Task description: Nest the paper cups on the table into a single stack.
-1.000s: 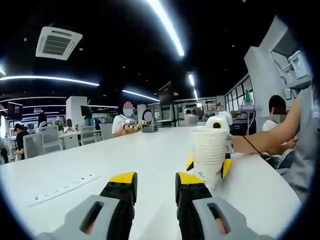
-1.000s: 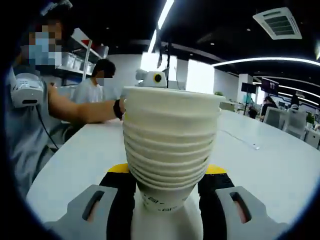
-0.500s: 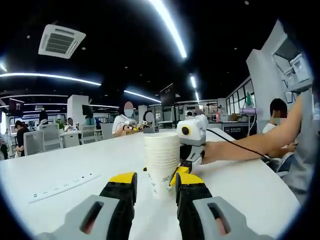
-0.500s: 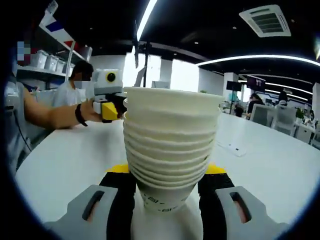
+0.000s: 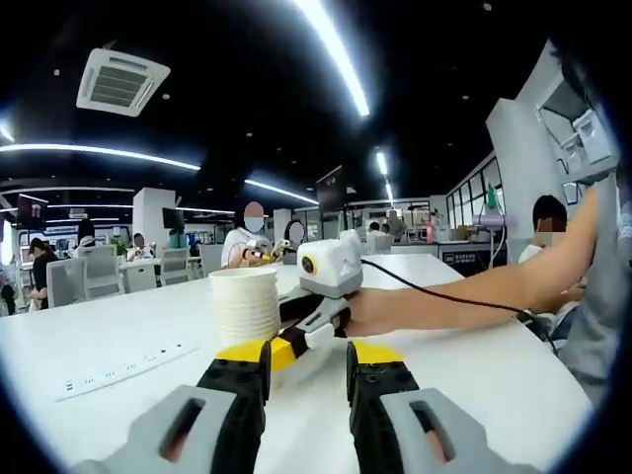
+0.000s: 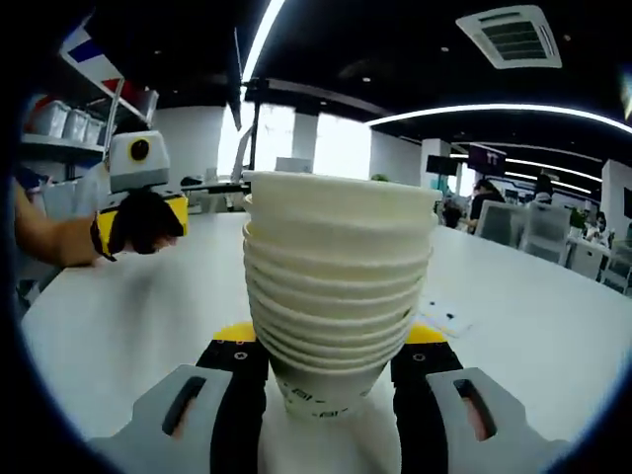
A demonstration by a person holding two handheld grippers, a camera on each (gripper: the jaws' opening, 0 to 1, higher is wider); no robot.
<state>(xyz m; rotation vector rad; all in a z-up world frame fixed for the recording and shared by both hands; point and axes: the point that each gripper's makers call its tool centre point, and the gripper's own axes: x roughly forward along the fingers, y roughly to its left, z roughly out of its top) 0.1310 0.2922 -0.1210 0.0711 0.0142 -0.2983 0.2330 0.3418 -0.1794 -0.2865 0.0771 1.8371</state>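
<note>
Currently, step in hand: right gripper [image 6: 329, 370] carries the cup stack [image 6: 336, 286] low over the white surface [image 6: 533, 336]; judged as a carry toward a set-down or toward any cup left to nest, though no loose cup is visible in either view.
Doing it well: keep the stack upright and level so the upper cups stay seated; hold the squeeze light, since paper walls crush; if setting down, lower straight until the base meets the surface before easing the jaws apart.
Right jaws: closed onto the lowest cup near its base, one yellow-tipped jaw on each side, touching the wall.
Stack state: many cups nested, rims layered evenly, upright in the right gripper view; in the left gripper view the same cup stack [image 5: 245, 306] sits left of centre at the tip of the right gripper [image 5: 286, 348].
Base contact: cannot tell whether the bottom cup touches the surface or hangs just above it.
Right arm pose: forearm reaches in from the right of the left gripper view, roughly level, hand wrapped on the handle behind the stack.
Left gripper [image 5: 307, 363]: jaws parted with a narrow gap, holding nothing, held low over the surface.
Left gripper from the other side: left gripper [image 6: 143, 212] seen well apart from the stack, gripped by a gloved hand [image 6: 140, 222].
Risk: tilting during the carry could slip the top cups.
</note>
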